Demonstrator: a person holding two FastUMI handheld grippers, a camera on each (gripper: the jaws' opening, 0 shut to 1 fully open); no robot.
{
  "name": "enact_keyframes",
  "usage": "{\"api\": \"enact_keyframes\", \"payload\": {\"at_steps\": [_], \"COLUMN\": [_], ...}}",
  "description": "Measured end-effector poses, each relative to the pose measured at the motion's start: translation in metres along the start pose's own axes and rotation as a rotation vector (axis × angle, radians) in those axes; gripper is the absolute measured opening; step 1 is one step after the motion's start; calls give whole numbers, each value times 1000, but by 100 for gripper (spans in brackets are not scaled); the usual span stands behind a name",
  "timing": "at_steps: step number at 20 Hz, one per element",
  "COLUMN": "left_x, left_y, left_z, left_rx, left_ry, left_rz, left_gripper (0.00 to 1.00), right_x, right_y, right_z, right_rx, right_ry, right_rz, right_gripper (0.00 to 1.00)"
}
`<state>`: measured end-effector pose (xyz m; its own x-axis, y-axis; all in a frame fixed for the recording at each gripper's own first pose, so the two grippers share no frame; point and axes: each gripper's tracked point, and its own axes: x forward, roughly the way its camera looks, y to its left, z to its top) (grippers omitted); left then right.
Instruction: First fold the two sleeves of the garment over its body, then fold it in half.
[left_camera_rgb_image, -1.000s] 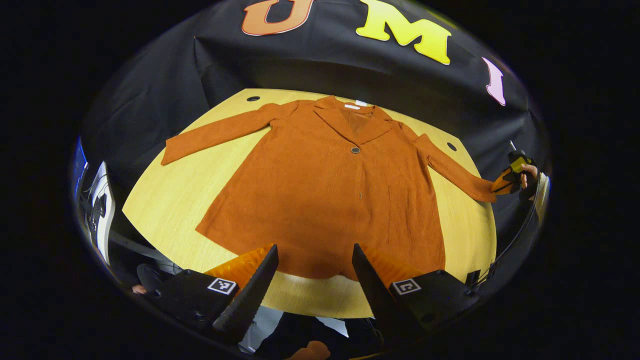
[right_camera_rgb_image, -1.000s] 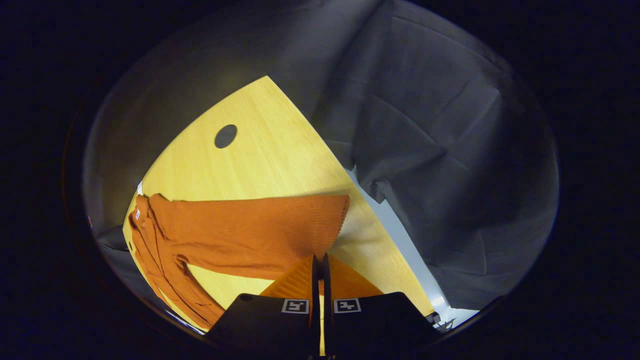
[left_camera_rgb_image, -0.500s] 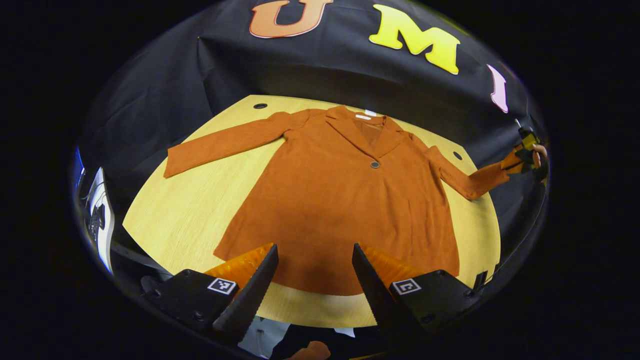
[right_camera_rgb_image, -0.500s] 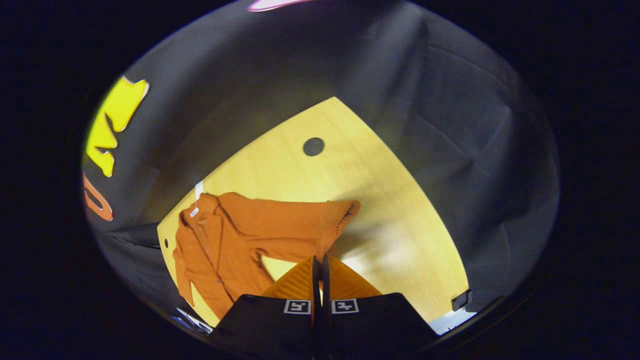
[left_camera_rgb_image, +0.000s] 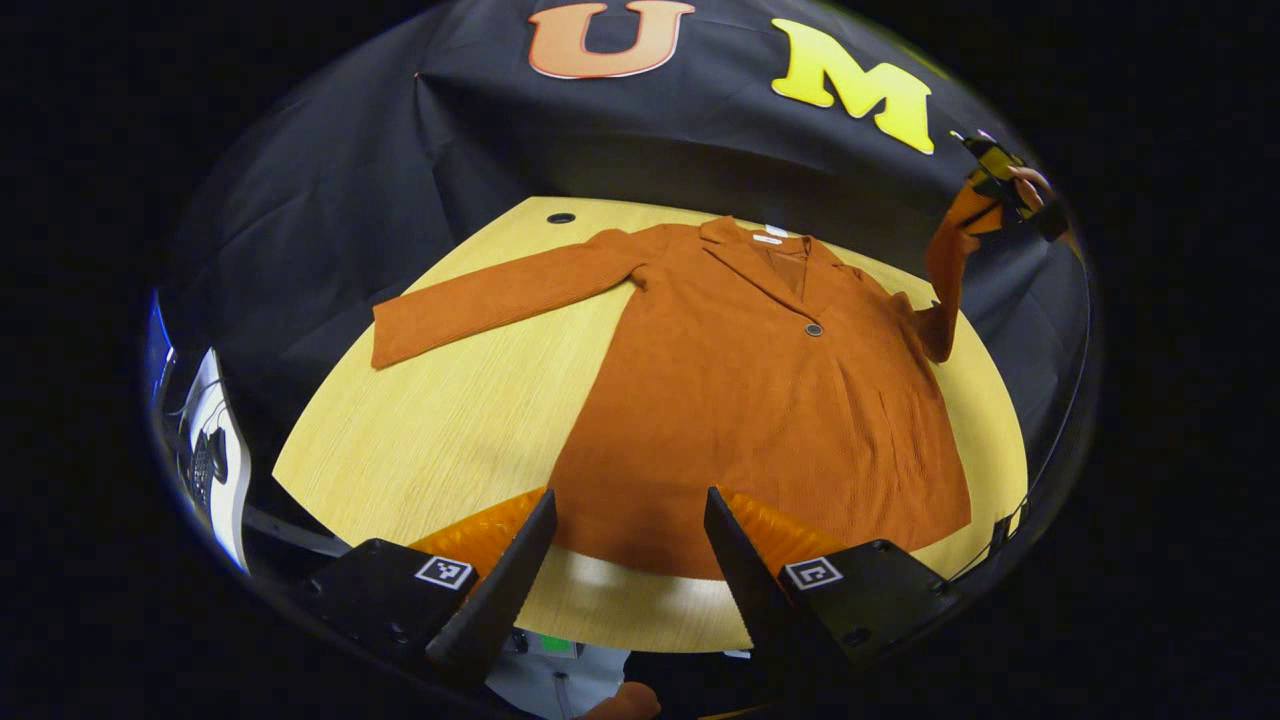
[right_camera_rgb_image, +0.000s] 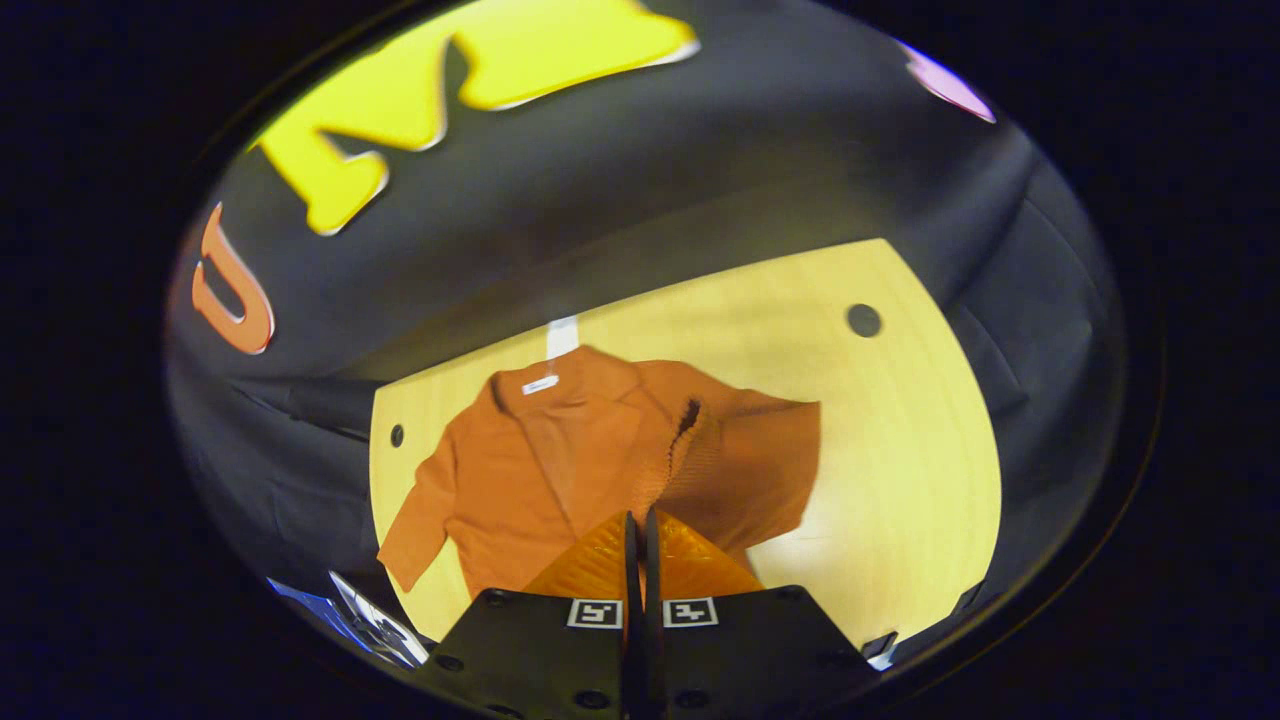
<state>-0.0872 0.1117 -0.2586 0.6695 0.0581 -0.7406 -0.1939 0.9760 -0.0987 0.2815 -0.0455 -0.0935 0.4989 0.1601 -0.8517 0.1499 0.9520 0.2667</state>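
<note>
1. An orange button-front jacket (left_camera_rgb_image: 770, 400) is laid face up on the pale wooden table (left_camera_rgb_image: 450, 420), collar toward the booth's black cloth wall and hem toward the near edge.
2. In the left gripper view, the left gripper (left_camera_rgb_image: 628, 545) is held just above the near table edge with its jaws wide apart and nothing between them; the jacket's hem is seen in the gap, ahead of the fingertips and apart from them.
3. The jacket's one sleeve (left_camera_rgb_image: 500, 295) is spread flat on the table, angled away from the body.
4. The other sleeve (left_camera_rgb_image: 945, 290) is raised off the table at the far side, its cuff pinched by the right gripper (left_camera_rgb_image: 985, 190), which is held by a hand (left_camera_rgb_image: 1030, 188).
5. In the right gripper view, the right gripper (right_camera_rgb_image: 640, 535) is seen with its jaws closed together on the cuff of the raised sleeve (right_camera_rgb_image: 680, 460), which hangs from the fingertips down toward the jacket (right_camera_rgb_image: 540, 460) spread below.
</note>
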Motion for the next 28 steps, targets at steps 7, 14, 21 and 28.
{"api": "enact_keyframes", "payload": {"at_steps": [7,14,21,28], "left_x": [-7,-11,-22,-19], "left_y": [52,68,92,118], "left_z": [-5,-14,-35,-37], "left_rx": [-56,-87,-130,-174], "left_ry": [17,47,79,102], "left_rz": [59,83,140,190], "left_gripper": [97,97,97,97], "right_x": [61,148,216,223], "right_y": [158,247,243,257], "right_z": [-42,-88,-113,-105], "right_rx": [-160,-190,-144,-125], "right_ry": [117,207,287,244], "right_rz": [78,111,82,143], "right_gripper": [0,0,0,4]}}
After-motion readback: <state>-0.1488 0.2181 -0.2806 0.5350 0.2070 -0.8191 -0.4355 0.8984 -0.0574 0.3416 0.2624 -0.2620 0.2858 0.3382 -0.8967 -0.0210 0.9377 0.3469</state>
